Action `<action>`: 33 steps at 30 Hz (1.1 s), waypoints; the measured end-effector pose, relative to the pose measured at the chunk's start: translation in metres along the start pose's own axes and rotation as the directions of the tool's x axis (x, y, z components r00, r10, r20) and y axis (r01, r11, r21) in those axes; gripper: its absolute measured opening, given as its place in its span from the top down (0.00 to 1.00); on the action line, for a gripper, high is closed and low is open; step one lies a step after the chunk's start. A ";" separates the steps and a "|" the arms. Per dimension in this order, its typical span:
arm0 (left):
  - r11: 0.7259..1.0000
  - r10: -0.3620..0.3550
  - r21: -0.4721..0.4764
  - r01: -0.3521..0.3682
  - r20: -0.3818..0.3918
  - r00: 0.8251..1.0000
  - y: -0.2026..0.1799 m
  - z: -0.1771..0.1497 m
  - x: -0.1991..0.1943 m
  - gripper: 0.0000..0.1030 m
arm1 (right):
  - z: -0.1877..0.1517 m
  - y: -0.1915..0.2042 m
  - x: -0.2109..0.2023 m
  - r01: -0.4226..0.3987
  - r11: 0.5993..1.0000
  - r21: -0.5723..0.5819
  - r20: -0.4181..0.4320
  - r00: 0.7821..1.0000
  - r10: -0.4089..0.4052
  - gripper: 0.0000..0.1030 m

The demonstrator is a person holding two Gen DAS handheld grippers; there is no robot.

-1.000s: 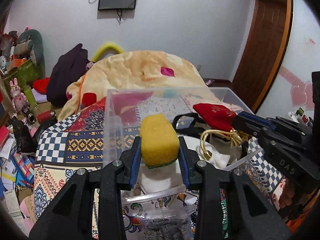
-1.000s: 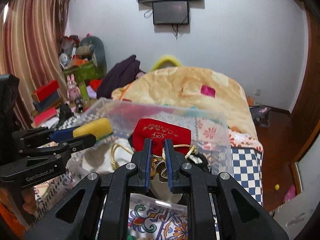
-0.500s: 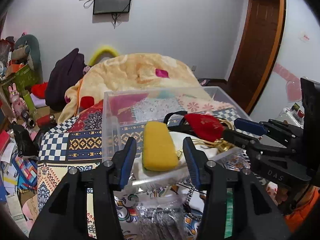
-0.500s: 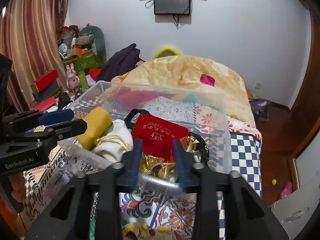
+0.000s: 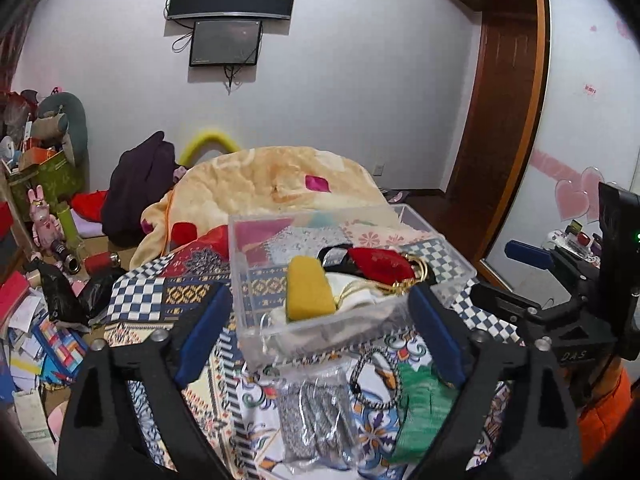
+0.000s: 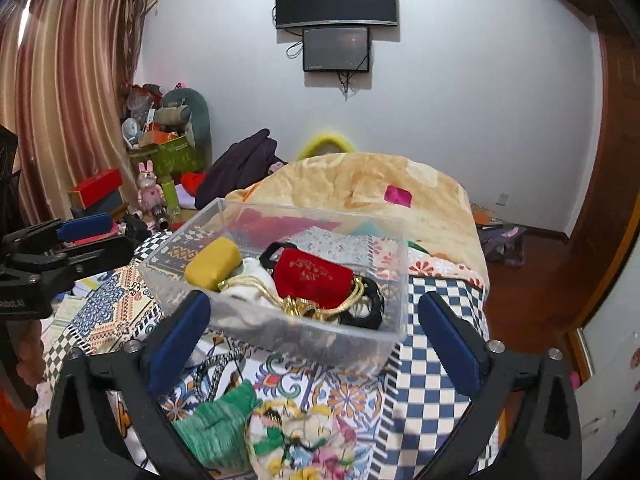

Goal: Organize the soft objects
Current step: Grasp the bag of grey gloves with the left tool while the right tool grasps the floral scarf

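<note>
Hovering w/ both tools spread wide and empty, you've got the left gripper point(image 5: 316, 328) and right gripper point(image 6: 316, 336) just short of the clear plastic rectangular bin point(image 6: 394, 280), your landmark.

Nearest you, in front of the bin on the patterned bedspread point(image 6: 436, 364): a green knit pouch point(image 6: 218, 428), a floral fabric bundle point(image 6: 304, 440) beside it, a silvery mesh bag in clear wrap point(image 5: 316, 416), and a black-and-white braided cord point(image 5: 374, 380). None are in the bin yet, so prob. next up.

Inside the bin: yellow sponge block point(image 5: 310, 288) at the left, red velvet drawstring pouch w/ gold cord point(image 6: 312, 278) at the right, both lying on white cloth point(image 5: 356, 300).

Handling, as a guess: the green pouch looks light and floppy, will sag and collapse under the pads. Pinch it mid-body, gathering a thick fold, not a thin edge. The wrapped mesh bag is prob. slippery; grip firmly. The cord may snag or trail.

Beyond the bin: a peach quilted blanket point(image 6: 376, 184).
</note>
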State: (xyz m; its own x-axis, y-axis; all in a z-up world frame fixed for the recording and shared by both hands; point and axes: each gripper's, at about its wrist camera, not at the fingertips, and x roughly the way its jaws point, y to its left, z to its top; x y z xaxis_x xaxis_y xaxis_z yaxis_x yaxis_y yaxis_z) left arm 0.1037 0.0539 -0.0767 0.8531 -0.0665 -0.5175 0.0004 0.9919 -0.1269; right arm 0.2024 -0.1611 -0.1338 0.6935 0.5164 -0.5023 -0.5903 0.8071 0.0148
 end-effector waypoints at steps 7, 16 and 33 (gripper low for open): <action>0.998 -0.005 -0.056 -0.001 -0.103 0.995 0.010 -0.033 0.011 0.07 | -0.037 -0.002 0.013 -0.016 0.999 0.030 -0.117 0.993 0.019 0.00; 0.995 -0.027 -0.101 0.004 -0.227 0.973 0.011 -0.075 0.034 0.07 | -0.068 -0.002 0.024 0.004 0.999 0.041 -0.203 0.979 0.004 0.00; 0.993 -0.049 -0.113 0.018 -0.274 0.960 0.014 -0.099 0.046 0.59 | -0.089 -0.029 0.016 0.051 0.995 0.086 -0.238 0.971 -0.029 0.66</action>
State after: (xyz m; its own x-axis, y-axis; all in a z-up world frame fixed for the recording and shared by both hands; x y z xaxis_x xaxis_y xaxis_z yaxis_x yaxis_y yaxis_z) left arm 0.0910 0.0537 -0.1861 0.6761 -0.1418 -0.7230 -0.0428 0.9721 -0.2307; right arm 0.1934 -0.2018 -0.2189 0.5923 0.4095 -0.6939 -0.5166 0.8539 0.0631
